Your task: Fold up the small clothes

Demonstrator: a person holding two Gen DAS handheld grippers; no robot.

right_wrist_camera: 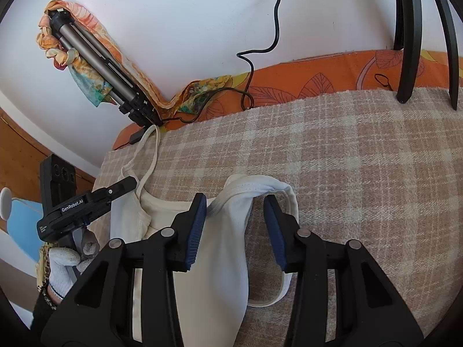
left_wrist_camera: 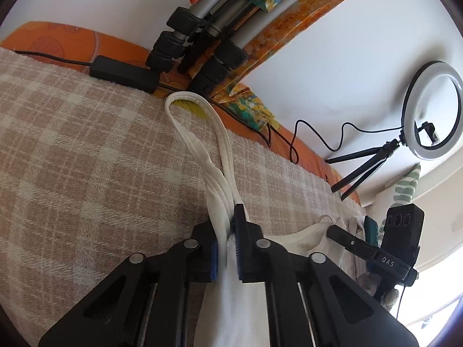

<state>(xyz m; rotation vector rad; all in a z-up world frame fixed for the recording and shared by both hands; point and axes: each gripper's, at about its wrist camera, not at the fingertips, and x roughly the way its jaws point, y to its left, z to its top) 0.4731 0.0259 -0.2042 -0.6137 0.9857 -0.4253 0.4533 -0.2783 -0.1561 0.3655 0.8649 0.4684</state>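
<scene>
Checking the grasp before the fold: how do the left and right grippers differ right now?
The left gripper is shut on the white tank top, pinching its strap; the right gripper is open. The left's pads press the cloth; the right's fingers straddle the other strap without closing. Both are over the plaid blanket.

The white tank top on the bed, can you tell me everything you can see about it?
The white tank top looks like soft, stretchy cotton with thick ribbed trim on its straps. It lies on the checked beige blanket. The left gripper is shut on one strap, whose loop stretches across the blanket. The right gripper is open, its blue-padded fingers on either side of the other strap, which sits humped up. A cream garment lies partly under the top.
</scene>
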